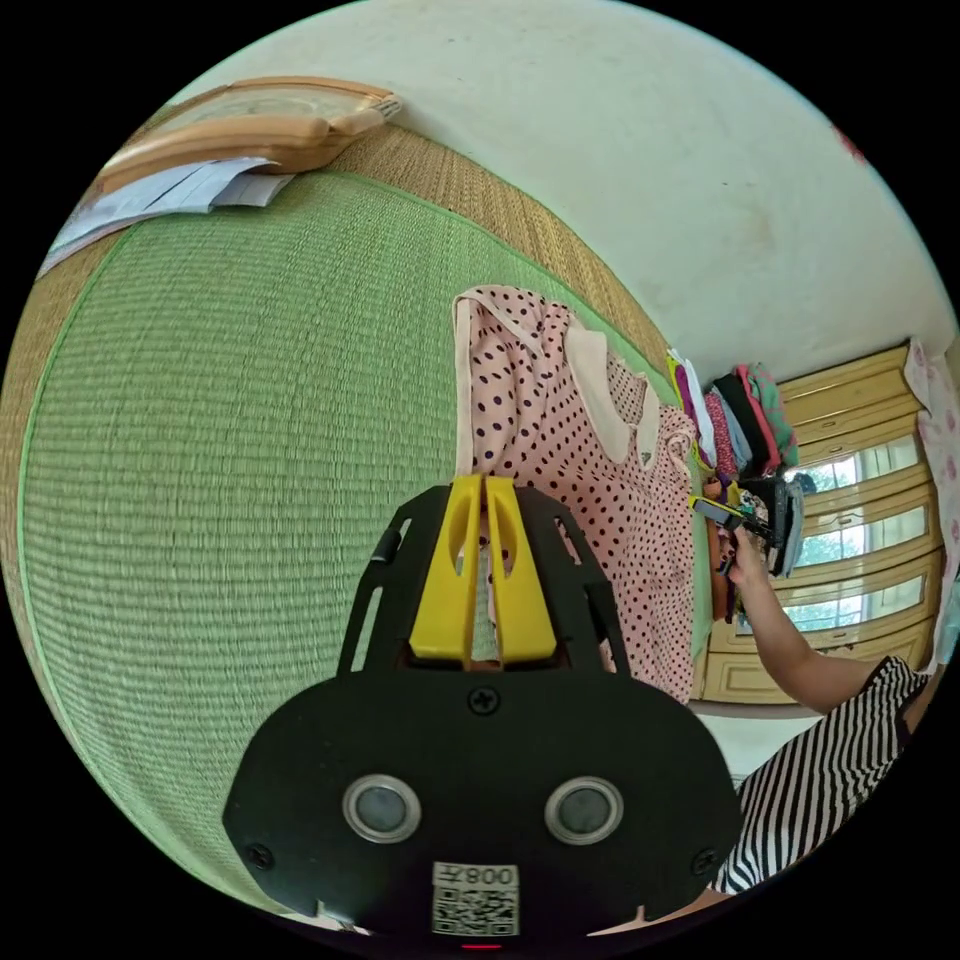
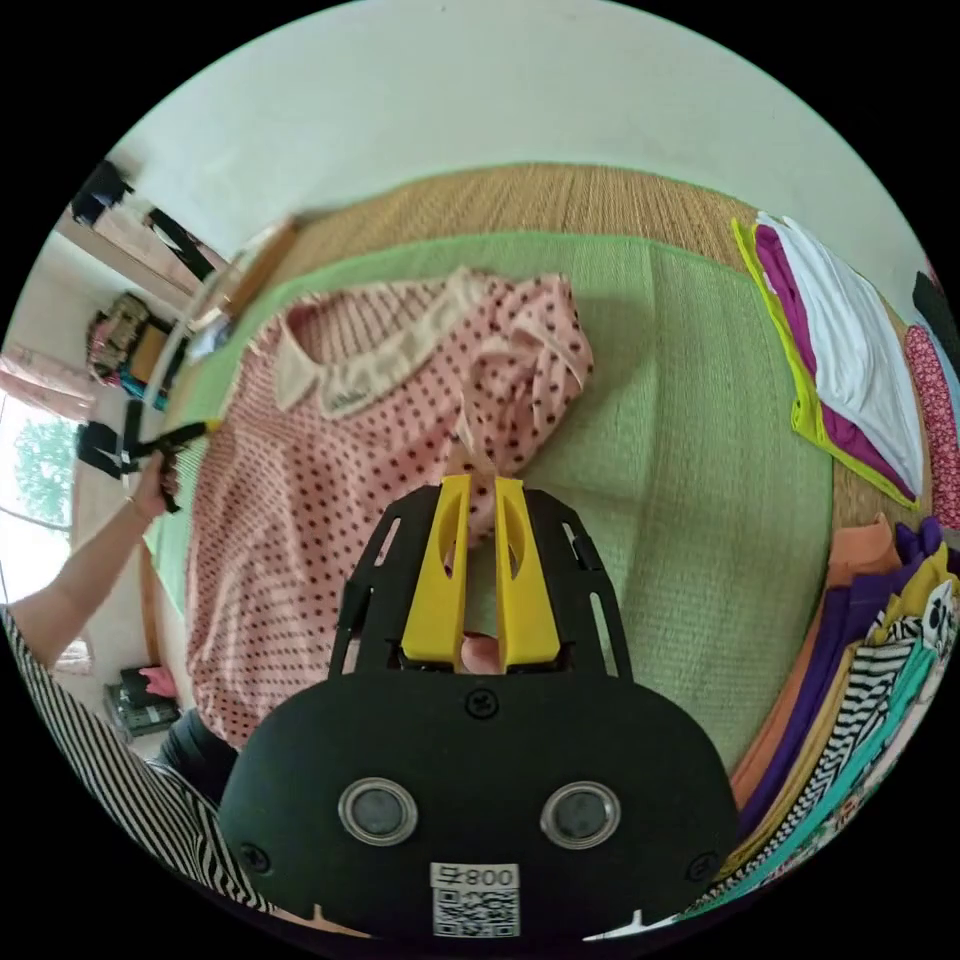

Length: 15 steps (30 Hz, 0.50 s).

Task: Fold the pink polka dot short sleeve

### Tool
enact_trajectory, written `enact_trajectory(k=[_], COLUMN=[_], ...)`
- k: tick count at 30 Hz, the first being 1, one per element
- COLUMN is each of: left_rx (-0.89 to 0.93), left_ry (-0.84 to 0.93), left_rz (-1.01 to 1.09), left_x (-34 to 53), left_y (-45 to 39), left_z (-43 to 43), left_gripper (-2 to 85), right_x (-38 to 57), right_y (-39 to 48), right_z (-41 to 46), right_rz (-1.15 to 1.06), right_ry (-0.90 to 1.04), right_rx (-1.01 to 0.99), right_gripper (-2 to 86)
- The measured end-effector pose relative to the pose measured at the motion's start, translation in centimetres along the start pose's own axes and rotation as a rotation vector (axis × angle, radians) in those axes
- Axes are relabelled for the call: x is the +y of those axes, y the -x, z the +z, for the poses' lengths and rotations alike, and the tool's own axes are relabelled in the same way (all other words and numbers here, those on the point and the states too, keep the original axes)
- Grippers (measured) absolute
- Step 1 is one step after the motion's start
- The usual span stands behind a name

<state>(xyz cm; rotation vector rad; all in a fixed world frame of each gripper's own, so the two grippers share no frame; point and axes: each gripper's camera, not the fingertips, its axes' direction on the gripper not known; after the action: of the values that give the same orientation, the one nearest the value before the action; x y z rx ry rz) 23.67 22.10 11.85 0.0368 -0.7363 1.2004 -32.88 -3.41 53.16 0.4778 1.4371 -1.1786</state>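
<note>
Two hand-held grippers: left [image 1: 484,480] and right [image 2: 481,482] each clenched on the pink polka dot shirt [image 2: 330,440]

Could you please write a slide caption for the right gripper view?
Right tool pinches a fold of the pink polka dot shirt on the green mat.

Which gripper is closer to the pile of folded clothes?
Right. The right gripper is beside the pile of folded clothes, at one edge of the pink shirt. The left gripper is at the shirt's opposite edge, farther from the pile.
</note>
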Motion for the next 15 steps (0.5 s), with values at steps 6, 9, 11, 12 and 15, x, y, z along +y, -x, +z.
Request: enact_trajectory(k=[6,9,11,12,15], left_rx=[-0.181,-0.204,-0.160,-0.151,-0.115], left_ry=[0.026,0.012,-0.028,-0.044,-0.117], left_rz=[0.069,0.061,0.045,0.047,0.067], left_x=[-1.1,-1.2,-1.5,-1.6,-3.0], left_y=[-1.1,-0.9,-0.7,-0.8,-1.5], left_z=[-1.1,-1.7,-2.4,-2.6,-3.7], left_gripper=[0.5,0.7,1.0,1.1,1.4], right_x=[3.6,4.9,5.3,5.3,3.5], right_y=[-3.3,-4.2,-4.3,-4.0,-2.4], right_z=[2.1,2.5,2.2,1.7,1.5], right_rz=[0.076,0.098,0.115,0.114,0.068], right_ry=[-0.014,-0.017,-0.056,-0.103,-0.171], right_rx=[-0.055,-0.033,-0.058,-0.071,-0.084], right_gripper=[0.0,-0.3,-0.2,-0.2,0.1])
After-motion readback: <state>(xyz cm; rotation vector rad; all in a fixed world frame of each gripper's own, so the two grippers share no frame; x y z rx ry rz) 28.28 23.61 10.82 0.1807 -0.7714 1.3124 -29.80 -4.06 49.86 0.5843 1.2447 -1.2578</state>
